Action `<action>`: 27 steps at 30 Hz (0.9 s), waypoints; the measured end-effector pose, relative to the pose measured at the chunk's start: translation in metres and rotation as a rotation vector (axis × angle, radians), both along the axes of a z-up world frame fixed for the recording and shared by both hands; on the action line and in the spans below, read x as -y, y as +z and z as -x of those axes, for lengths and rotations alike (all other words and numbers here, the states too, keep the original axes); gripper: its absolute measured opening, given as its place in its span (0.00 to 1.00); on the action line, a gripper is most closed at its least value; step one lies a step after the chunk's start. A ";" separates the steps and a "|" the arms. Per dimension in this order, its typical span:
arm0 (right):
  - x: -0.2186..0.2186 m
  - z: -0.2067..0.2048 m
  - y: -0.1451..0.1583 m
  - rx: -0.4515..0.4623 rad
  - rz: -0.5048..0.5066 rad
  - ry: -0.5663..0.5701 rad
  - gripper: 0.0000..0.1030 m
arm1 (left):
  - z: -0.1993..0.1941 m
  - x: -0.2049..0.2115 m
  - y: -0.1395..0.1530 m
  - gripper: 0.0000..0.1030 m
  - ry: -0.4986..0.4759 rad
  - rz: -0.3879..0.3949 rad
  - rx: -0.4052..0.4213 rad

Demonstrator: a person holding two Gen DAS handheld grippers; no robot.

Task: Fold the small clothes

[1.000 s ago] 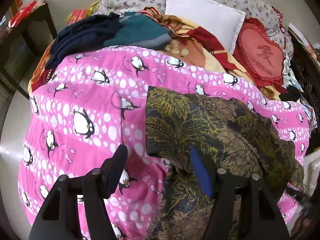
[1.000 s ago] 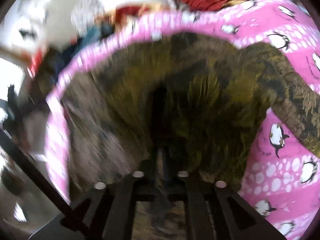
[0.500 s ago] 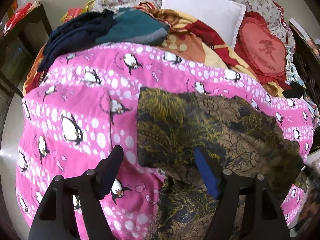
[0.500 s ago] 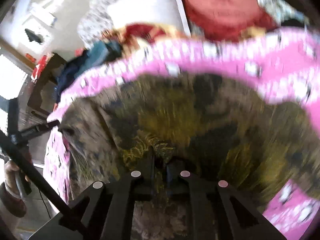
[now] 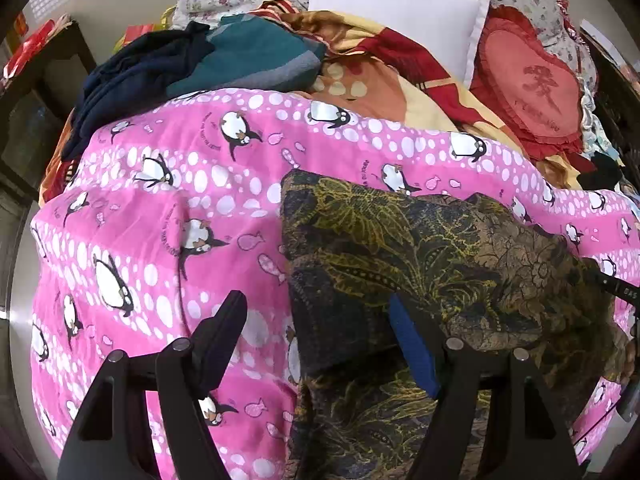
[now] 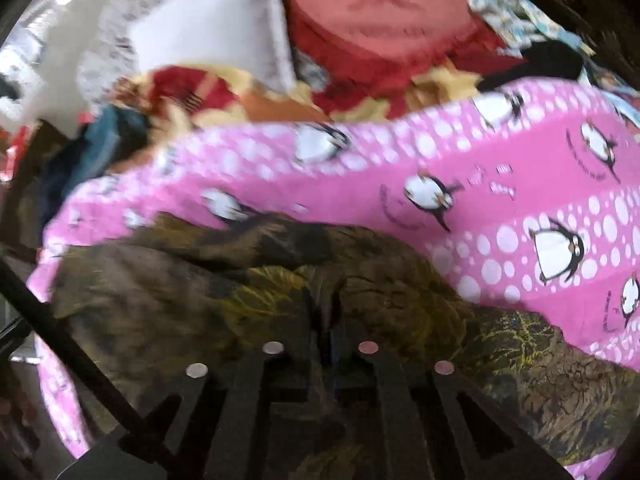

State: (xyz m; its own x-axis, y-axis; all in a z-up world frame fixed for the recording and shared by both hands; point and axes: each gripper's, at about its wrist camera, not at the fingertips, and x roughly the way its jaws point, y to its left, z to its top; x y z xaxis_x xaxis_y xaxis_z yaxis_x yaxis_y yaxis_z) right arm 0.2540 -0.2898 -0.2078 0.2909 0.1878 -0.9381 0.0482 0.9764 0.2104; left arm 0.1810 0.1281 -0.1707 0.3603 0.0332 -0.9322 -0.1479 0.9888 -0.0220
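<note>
Olive-and-black patterned garment (image 5: 420, 248) is spread on the pink penguin blanket (image 5: 160, 200), toward its near edge. The left gripper (image 5: 316, 332) is held apart over the garment's left edge. The right gripper (image 6: 326, 312), narrowly parted after just opening, has blurred garment cloth beneath; whether any is pinched cannot be told.

The left hand-held gripper (image 5: 316, 320) points steeply down, its jaws wide apart. The right hand-held gripper (image 6: 326, 320) tilts down too, jaws a narrow slit, just opened slightly.
</note>
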 end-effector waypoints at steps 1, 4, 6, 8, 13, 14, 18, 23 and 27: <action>0.005 0.004 0.007 0.019 -0.037 -0.029 0.33 | 0.001 -0.001 0.003 0.71 -0.003 0.008 0.010; 0.010 0.030 0.032 0.067 -0.131 -0.045 0.62 | 0.006 -0.001 0.014 0.71 -0.036 0.022 0.048; 0.008 0.044 0.036 0.061 -0.108 -0.038 0.64 | 0.006 0.001 0.019 0.75 -0.061 0.033 0.070; 0.004 0.048 0.030 0.026 -0.116 -0.034 0.64 | 0.002 0.005 0.018 0.76 -0.066 0.036 0.071; -0.003 0.037 0.001 -0.011 -0.085 -0.070 0.62 | -0.007 0.020 0.004 0.76 -0.086 0.050 0.055; -0.002 0.036 -0.006 -0.027 -0.093 -0.091 0.56 | -0.008 0.023 -0.001 0.76 -0.092 0.049 0.041; 0.003 0.044 0.000 0.020 -0.136 -0.097 0.08 | -0.005 0.028 -0.020 0.76 -0.120 0.035 -0.021; 0.013 0.049 0.009 0.037 -0.115 -0.100 0.07 | 0.005 0.021 -0.036 0.76 -0.114 0.042 -0.063; 0.010 0.045 -0.002 0.008 -0.065 -0.100 0.06 | 0.008 0.023 -0.034 0.76 -0.120 0.024 -0.064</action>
